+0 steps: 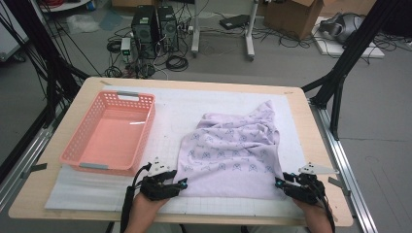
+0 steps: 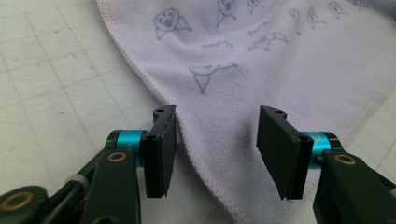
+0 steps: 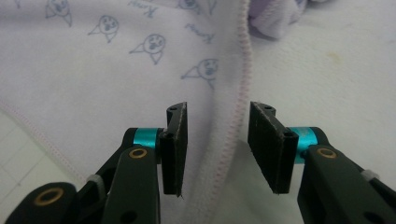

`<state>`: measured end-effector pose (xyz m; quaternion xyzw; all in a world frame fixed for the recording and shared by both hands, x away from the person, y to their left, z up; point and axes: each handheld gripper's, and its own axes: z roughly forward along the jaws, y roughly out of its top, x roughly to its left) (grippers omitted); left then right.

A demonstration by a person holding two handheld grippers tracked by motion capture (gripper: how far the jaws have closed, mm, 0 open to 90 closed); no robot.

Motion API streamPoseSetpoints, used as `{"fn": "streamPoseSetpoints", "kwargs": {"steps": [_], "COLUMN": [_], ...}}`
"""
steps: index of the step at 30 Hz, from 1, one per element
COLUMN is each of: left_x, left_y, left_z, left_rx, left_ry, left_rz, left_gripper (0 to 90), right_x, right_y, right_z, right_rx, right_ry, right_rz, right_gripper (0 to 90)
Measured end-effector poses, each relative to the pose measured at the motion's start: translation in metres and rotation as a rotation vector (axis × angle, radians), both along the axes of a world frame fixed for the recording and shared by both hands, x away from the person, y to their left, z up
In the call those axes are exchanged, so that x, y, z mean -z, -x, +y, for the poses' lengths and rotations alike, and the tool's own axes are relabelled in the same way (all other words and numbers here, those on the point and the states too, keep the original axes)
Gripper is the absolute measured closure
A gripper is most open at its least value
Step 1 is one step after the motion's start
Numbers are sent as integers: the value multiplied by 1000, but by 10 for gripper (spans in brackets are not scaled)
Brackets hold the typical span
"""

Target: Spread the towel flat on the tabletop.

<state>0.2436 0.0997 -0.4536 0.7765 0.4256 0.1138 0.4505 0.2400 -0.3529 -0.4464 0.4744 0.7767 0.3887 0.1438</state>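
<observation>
- Towel [image 1: 233,153], pale lilac with a small printed animal pattern, lies on the white gridded mat [image 1: 170,121] at the right-centre of the table [image 1: 311,145].
- Towel's near half lies flat, with a straight near edge running between the two grippers; its far part is bunched and rumpled, rising to a point toward the far right.
- Pink basket [image 1: 111,131] sits on the mat to the left of the towel, well apart from it.
- Left gripper [image 1: 180,184] rests at the towel's near left corner, held in the person's left hand [image 1: 145,204].
- Left gripper view: jaws stand spread, one on each side of the towel's stitched side hem [image 2: 196,154]; the left jaw sits just beside the hem over the mat, the right jaw over the cloth. No pad presses on the cloth.
- Right gripper [image 1: 278,182] rests at the towel's near right corner.
- Right gripper view: jaws stand spread with the stitched hem [image 3: 233,140] running up between them; a gap shows on both sides, so the cloth is straddled, not pinched.
- Both grippers sit low near the mat surface; whether the jaw tips touch the mat I cannot tell.
</observation>
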Motion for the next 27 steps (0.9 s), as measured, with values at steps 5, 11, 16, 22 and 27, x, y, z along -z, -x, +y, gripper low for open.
{"fn": "streamPoseSetpoints", "kwargs": {"steps": [5, 11, 16, 22, 27], "left_x": [0, 0, -1, 0, -4], "left_y": [1, 7, 11, 32, 51], "left_z": [-2, -10, 1, 20, 29], "left_rx": [-16, -43, -11, -17, -3], "left_ry": [-20, -99, -56, 44, 83], "left_rz": [-11, -58, -21, 38, 39], "left_gripper": [503, 528, 848, 854, 854], "right_x": [1, -1, 0, -3, -10], "right_y": [-6, -7, 4, 19, 39], "right_z": [6, 2, 7, 1, 2], "right_rx": [-49, -11, 25, -8, -33], "right_ry": [-4, 10, 43, 2, -2], "right_rz": [7, 21, -7, 29, 7], "right_gripper": [560, 521, 731, 833, 835]}}
